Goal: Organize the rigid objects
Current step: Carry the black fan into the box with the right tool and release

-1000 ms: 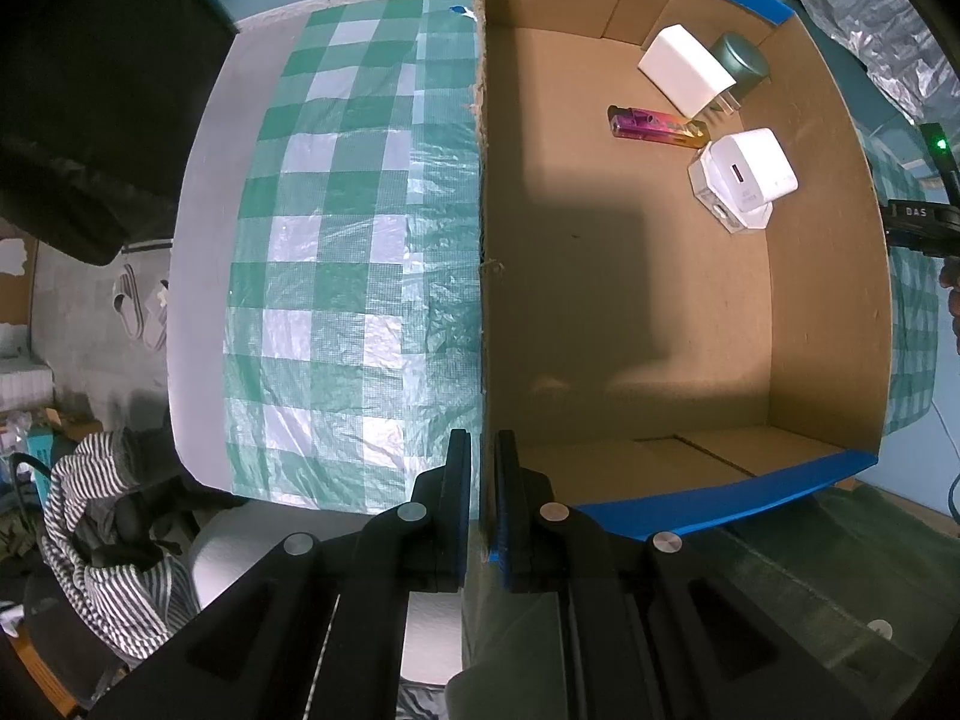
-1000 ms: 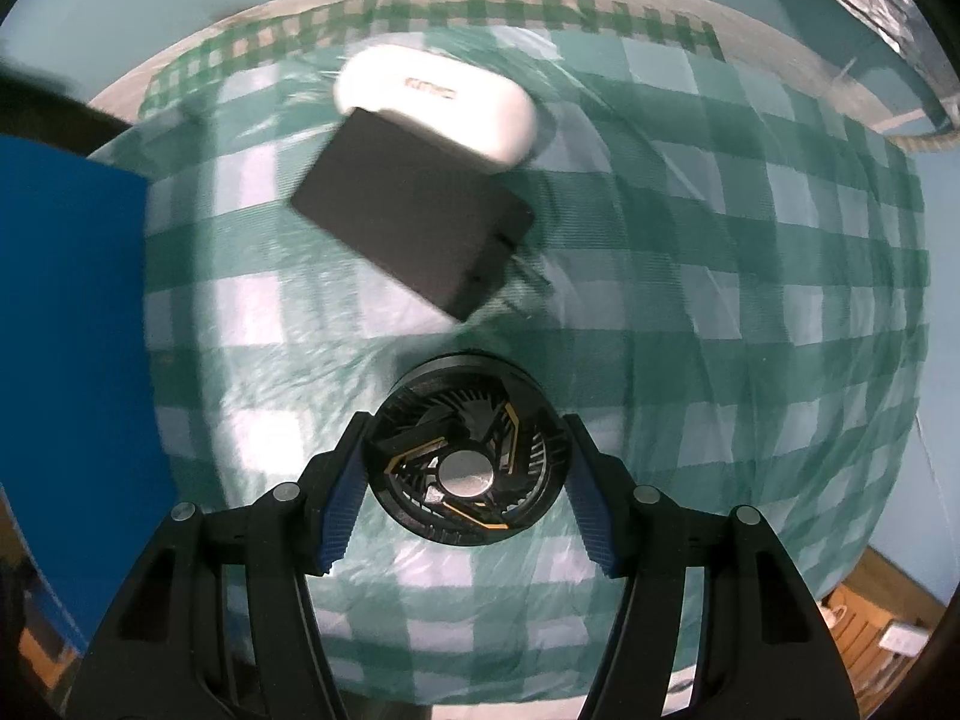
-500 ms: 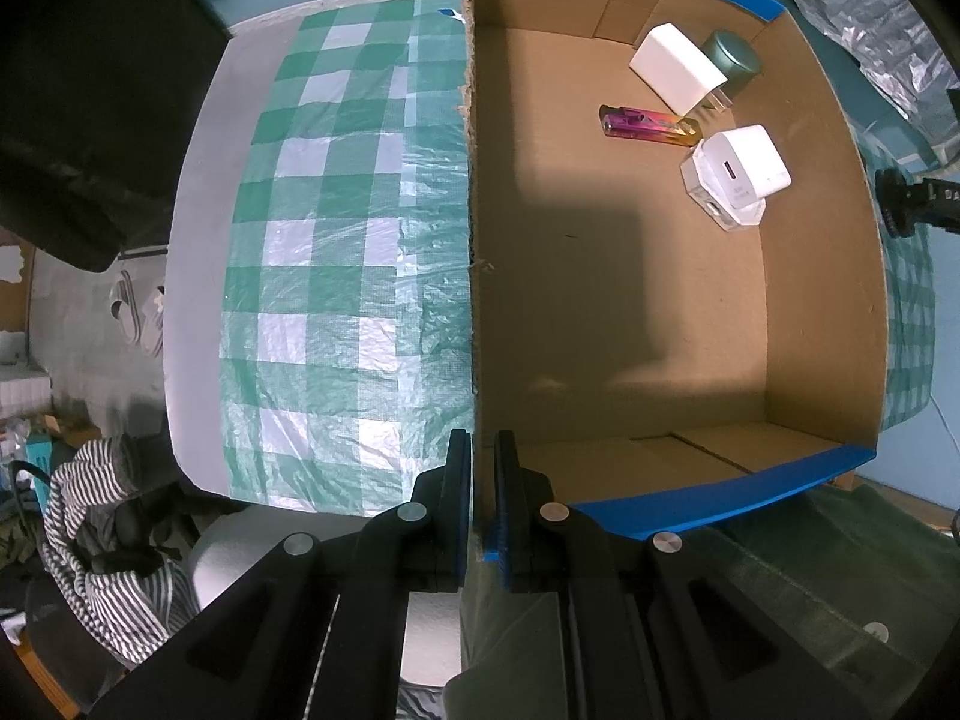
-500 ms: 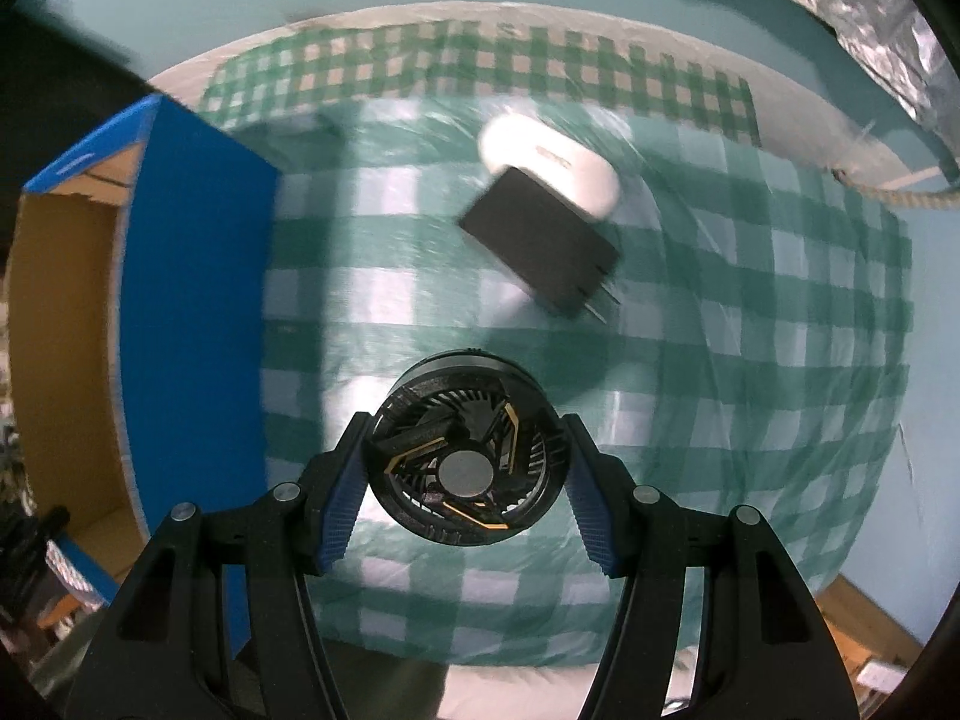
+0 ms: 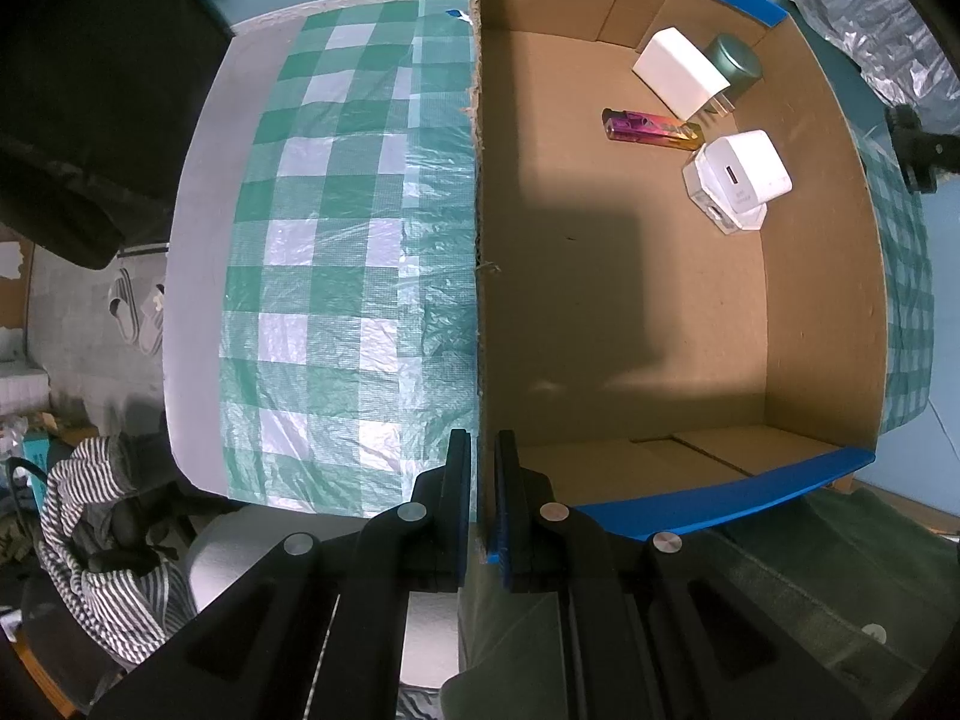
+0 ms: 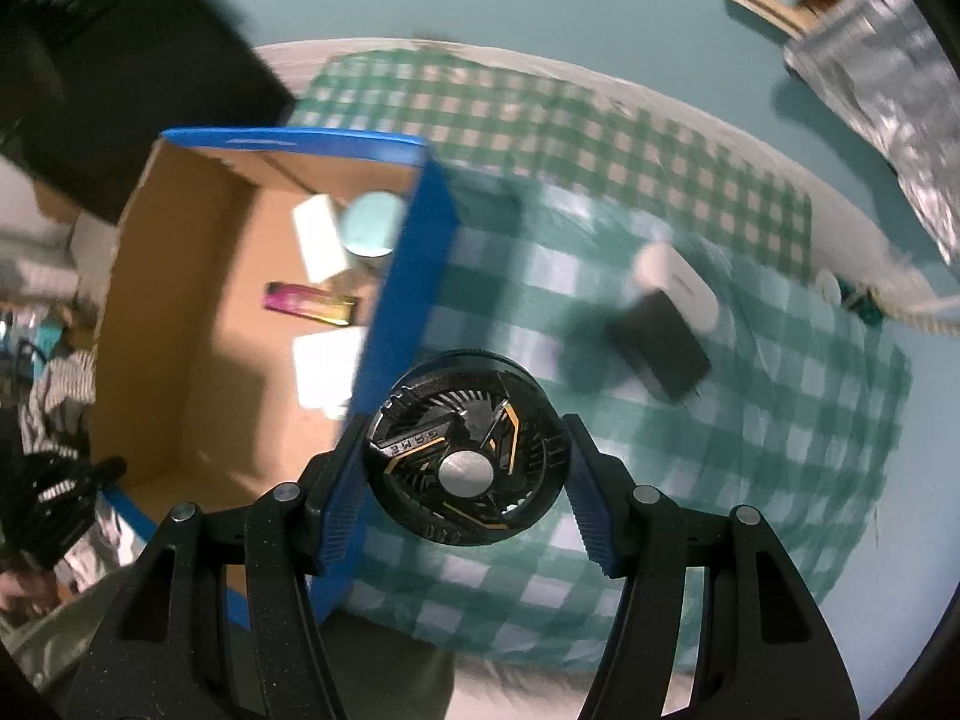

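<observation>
A table (image 5: 198, 252) under a green-checked cloth (image 5: 336, 276) carries 1 open cardboard box (image 5: 660, 312) left, 1 black charger (image 6: 660, 354) and 1 white case (image 6: 678, 285) far right.

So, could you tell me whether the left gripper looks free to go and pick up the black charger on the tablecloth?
Probably not: the left gripper is shut on the cardboard box wall, across the box from the black charger.

The cardboard box (image 5: 828, 300) floor lies bare near its front; white chargers (image 5: 737, 180), lighter (image 5: 651, 127) and tin (image 5: 733, 60) crowd the far corner.
</observation>
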A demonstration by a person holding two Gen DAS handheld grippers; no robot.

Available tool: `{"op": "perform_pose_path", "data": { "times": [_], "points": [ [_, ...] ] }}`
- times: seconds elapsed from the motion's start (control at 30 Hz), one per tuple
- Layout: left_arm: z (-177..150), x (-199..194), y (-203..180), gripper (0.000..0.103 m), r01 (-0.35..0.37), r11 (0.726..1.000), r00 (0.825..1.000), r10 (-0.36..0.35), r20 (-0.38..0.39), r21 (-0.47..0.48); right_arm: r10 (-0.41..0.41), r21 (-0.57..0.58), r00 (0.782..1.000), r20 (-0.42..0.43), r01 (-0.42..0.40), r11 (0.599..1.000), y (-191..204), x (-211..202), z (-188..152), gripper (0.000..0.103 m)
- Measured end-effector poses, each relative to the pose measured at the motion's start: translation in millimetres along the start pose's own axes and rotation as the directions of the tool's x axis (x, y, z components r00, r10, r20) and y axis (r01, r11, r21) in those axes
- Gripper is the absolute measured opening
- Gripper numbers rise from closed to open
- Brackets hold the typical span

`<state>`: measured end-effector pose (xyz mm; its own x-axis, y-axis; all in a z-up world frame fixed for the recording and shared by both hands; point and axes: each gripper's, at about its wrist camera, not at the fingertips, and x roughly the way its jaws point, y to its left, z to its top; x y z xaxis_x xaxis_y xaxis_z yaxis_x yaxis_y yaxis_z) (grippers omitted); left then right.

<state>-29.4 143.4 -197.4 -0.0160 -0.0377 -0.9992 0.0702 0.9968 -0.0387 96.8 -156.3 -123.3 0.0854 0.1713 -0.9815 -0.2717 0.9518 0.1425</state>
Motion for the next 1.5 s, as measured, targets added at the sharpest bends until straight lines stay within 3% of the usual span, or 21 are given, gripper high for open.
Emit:
{"op": "perform_pose_path", "data": {
  "times": [0.47, 0.87, 1.17, 1.5],
  "points": [
    [0.9, -2.7, 0.3, 0.007, -0.003, 1.000, 1.000, 0.003, 0.006, -0.009, 0.012, -0.274, 1.000, -0.026, -0.018, 0.961, 74.1, 8.9, 6.2, 0.062],
    [0.6, -3.4, 0.9, 0.007, -0.003, 1.000, 1.000, 0.003, 0.006, -0.011, 0.002, -0.414, 0.998, -0.069, -0.031, 0.910, 105.4, 33.6, -0.3, 0.062],
    [0.3, -2.4, 1.2, 0.007, -0.004, 1.000, 1.000, 0.004, 0.004, -0.009, -0.017, -0.453, 0.995, -0.097, -0.029, 0.891, 110.3, 49.2, -4.8, 0.062],
    [-1.4, 0.4, 0.8, 0.007, -0.005, 1.000, 1.000, 0.005, -0.004, -0.010, -0.025, -0.434, 0.996, -0.089, -0.016, 0.901, 103.3, 49.8, -4.5, 0.062]
  ]
}}
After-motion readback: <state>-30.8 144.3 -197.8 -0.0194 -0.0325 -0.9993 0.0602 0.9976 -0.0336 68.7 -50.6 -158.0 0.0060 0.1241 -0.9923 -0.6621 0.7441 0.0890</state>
